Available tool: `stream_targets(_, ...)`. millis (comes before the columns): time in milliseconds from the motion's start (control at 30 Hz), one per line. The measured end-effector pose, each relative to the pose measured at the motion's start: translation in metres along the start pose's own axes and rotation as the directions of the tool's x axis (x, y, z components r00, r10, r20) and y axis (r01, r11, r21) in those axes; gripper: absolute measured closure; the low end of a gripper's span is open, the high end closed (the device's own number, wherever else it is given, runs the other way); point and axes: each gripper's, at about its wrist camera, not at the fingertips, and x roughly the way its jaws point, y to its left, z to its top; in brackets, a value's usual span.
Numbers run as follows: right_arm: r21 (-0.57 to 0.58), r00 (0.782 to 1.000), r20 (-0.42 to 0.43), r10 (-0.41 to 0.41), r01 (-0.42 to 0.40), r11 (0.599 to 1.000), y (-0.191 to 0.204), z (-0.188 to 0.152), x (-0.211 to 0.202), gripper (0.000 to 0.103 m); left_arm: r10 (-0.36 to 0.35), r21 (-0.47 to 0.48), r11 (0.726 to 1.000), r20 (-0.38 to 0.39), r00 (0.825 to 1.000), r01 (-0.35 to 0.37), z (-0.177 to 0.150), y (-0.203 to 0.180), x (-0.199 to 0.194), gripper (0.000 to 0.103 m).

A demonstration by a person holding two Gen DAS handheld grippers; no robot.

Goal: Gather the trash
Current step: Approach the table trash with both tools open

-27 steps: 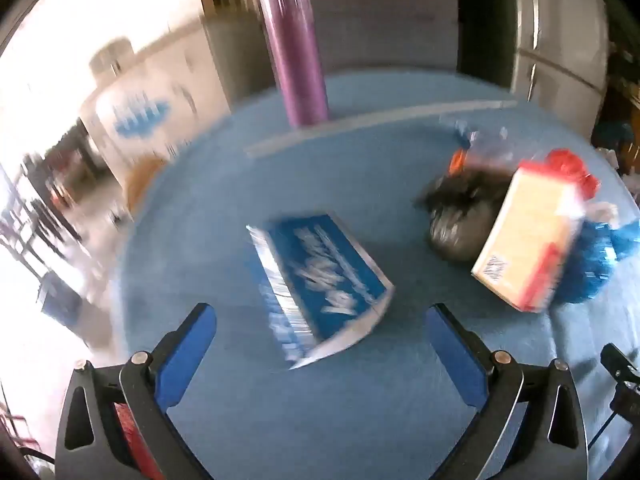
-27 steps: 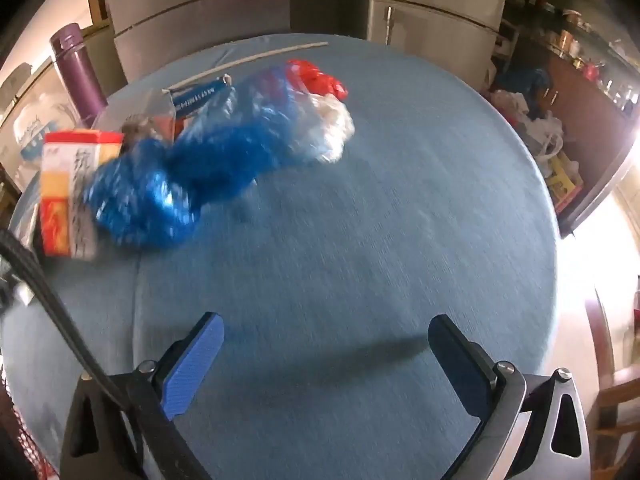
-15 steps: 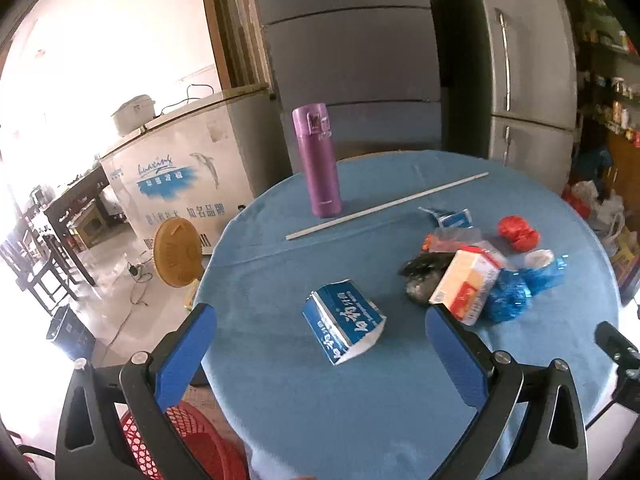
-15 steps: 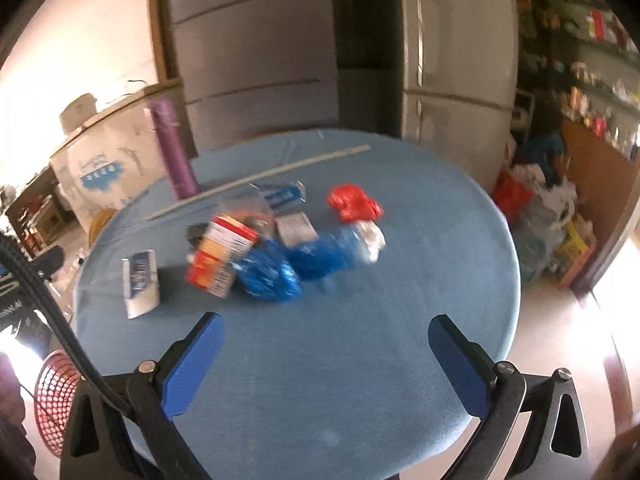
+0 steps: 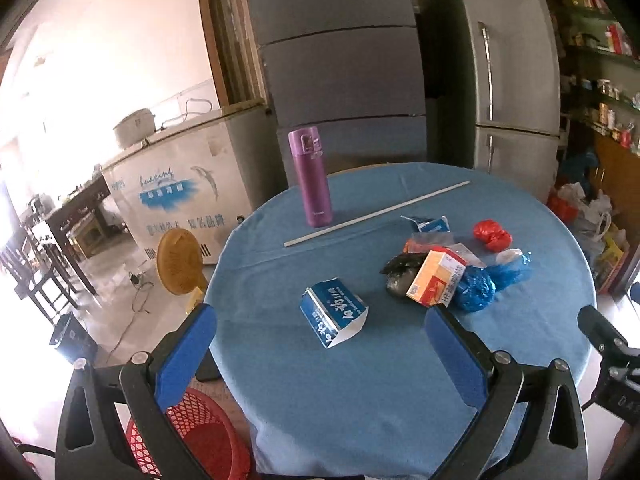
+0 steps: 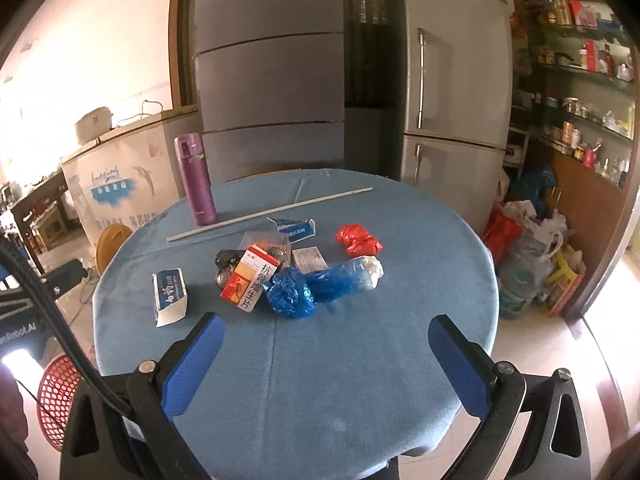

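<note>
Trash lies on a round table with a blue cloth (image 5: pixel 360 400) (image 6: pixel 400 320). A blue milk carton (image 5: pixel 333 315) (image 6: pixel 170 294) lies apart on the left. Right of it sit an orange box (image 5: pixel 436 278) (image 6: pixel 251 277), a black bag (image 5: pixel 402 270) (image 6: pixel 226 266), blue plastic bags (image 5: pixel 486 284) (image 6: pixel 316 284), a red bag (image 5: pixel 492 235) (image 6: pixel 357 239) and a small blue wrapper (image 5: pixel 430 225) (image 6: pixel 296 230). My left gripper (image 5: pixel 320 352) and right gripper (image 6: pixel 322 356) hover open over the near edge, holding nothing. A red mesh basket (image 5: pixel 196 436) (image 6: pixel 56 392) stands on the floor at the left.
A purple flask (image 5: pixel 310 178) (image 6: pixel 195 179) stands at the table's far left beside a long white stick (image 5: pixel 376 214) (image 6: pixel 268 214). Behind are grey fridges (image 5: pixel 516 80), a chest freezer (image 5: pixel 176 184) and a yellow stool (image 5: pixel 178 266). Bags are piled on the floor (image 6: pixel 532 248) at the right.
Both grippers have pulled back and up from close above the table, so the whole table and room now show. The trash has not moved. Both stay open.
</note>
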Motion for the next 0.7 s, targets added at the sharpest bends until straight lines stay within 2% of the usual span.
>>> stream_targets(233,0.025,0.999,0.026,-0.034,0.033,0.999,-0.022,0.002,-0.011,0.000,-0.022,0.101,0.995,0.003,1.000,0.021,0.005,-0.031,-0.013,0.000)
stream_targets(700,0.123,0.994,0.029,-0.103,0.099,0.988,-0.087,0.002,-0.010,0.000,-0.079,0.208,0.975,-0.031,0.996,0.084,0.010,-0.088,-0.009,0.000)
